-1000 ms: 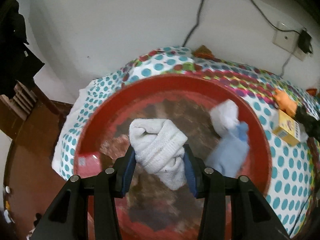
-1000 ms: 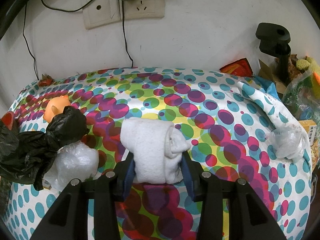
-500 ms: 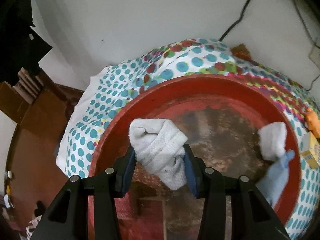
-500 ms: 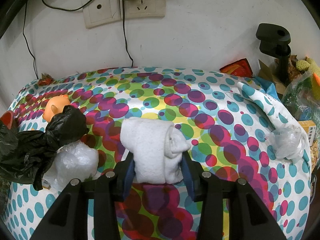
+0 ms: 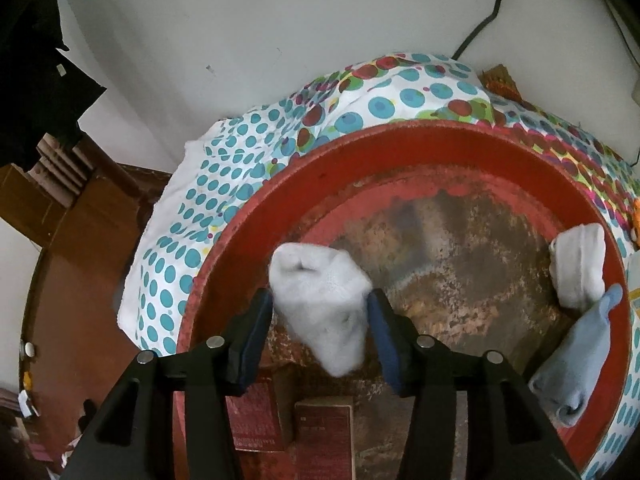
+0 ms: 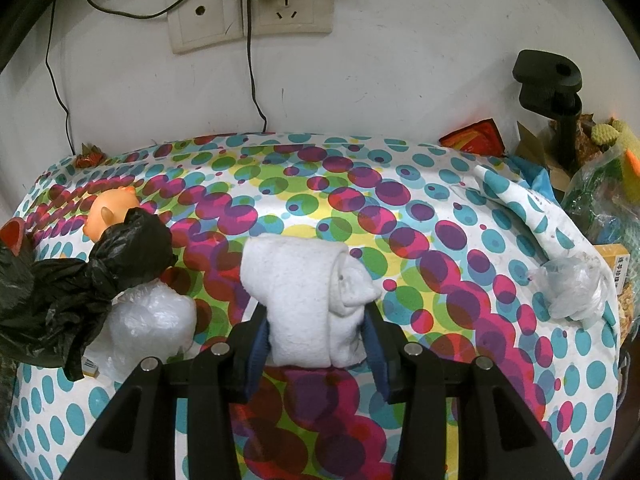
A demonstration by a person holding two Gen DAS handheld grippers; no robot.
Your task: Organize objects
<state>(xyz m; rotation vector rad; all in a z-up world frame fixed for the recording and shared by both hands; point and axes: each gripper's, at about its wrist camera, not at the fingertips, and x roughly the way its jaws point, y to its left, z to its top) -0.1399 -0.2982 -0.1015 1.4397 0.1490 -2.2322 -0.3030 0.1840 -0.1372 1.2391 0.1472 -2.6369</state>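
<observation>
My left gripper (image 5: 320,312) is shut on a rolled white sock (image 5: 320,300) and holds it over the left part of a round red basin (image 5: 400,144). In the basin lie another white sock (image 5: 580,268) and a light blue sock (image 5: 572,364) at the right side. My right gripper (image 6: 314,320) is shut on a second rolled white sock (image 6: 304,296), held just above the dotted tablecloth (image 6: 400,216).
A black plastic bag (image 6: 80,276), a clear plastic bag (image 6: 148,320) and an orange toy (image 6: 108,216) lie left of the right gripper. A crumpled clear bag (image 6: 576,288) and clutter sit at the right edge. Red boxes (image 5: 324,436) lie in the basin's near part. Wall sockets (image 6: 248,16) with cables are behind.
My left gripper has swung left with its sock, so the basin's other socks have shifted to the right edge of the view. The right gripper has stayed still.
</observation>
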